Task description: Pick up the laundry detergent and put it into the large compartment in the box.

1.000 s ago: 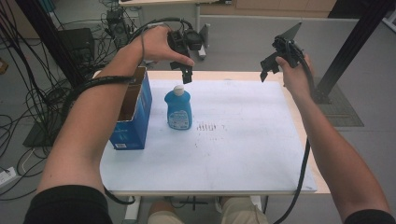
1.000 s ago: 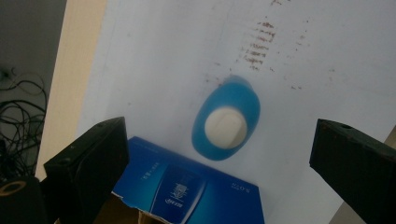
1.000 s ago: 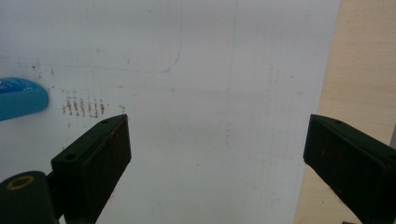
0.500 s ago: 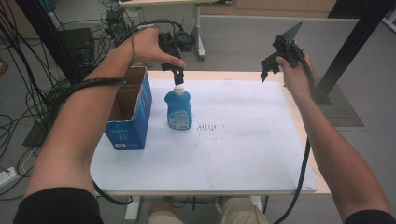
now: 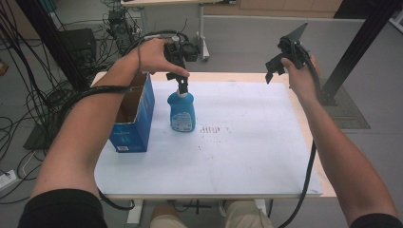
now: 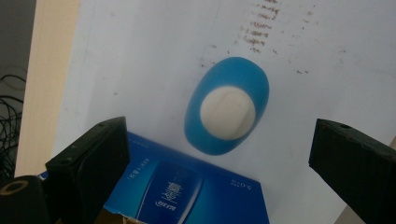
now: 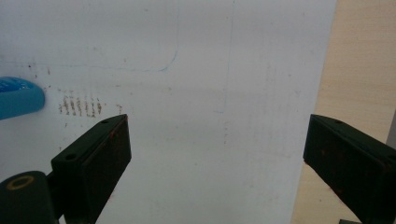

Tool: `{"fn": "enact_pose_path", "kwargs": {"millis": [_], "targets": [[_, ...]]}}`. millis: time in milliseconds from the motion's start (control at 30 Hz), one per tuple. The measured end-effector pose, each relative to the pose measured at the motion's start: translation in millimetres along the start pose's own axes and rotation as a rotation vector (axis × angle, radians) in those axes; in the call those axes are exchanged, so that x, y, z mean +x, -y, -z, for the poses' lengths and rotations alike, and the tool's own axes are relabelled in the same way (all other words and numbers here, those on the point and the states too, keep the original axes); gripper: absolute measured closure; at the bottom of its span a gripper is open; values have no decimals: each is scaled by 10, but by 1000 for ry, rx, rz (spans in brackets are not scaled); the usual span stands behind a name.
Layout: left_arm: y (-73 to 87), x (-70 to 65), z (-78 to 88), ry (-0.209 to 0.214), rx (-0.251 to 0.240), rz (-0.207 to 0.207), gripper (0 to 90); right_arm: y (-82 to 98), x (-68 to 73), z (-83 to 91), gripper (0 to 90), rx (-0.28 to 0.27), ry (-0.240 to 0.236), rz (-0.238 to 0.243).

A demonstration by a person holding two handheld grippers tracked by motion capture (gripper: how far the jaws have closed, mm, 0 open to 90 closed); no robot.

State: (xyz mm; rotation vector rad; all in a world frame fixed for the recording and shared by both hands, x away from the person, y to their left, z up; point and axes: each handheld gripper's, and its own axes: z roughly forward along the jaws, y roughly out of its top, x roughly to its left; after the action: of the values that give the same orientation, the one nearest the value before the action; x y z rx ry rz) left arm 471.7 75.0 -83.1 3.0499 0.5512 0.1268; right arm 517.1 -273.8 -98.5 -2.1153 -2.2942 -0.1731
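A blue dish-soap bottle (image 5: 181, 110) with a white cap (image 6: 227, 113) stands upright on the white counter (image 5: 237, 142), left of centre in the high view, just beside an open blue cardboard box (image 5: 133, 118) on its left. The left gripper (image 5: 182, 84) hangs directly above the bottle's cap, pointing down; in the left gripper view its jaws stand wide apart with the cap centred between them, holding nothing. The box's blue printed side (image 6: 177, 191) shows at the bottom of that view. The right gripper (image 5: 270, 76) is held up at the upper right of the high view, well apart from the bottle, its jaws also wide open and empty above bare counter.
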Motion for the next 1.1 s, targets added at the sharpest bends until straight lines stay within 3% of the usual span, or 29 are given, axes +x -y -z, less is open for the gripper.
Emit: {"fn": "enact_pose_path", "kwargs": {"millis": [600,1100], "targets": [[8,-29,-374,17,2,-13,63,-15,2,-30,72,5,2,3],[-88,-26,-623,31,41,-29,60,-24,-30,-54,72,10,3,-5]]}}
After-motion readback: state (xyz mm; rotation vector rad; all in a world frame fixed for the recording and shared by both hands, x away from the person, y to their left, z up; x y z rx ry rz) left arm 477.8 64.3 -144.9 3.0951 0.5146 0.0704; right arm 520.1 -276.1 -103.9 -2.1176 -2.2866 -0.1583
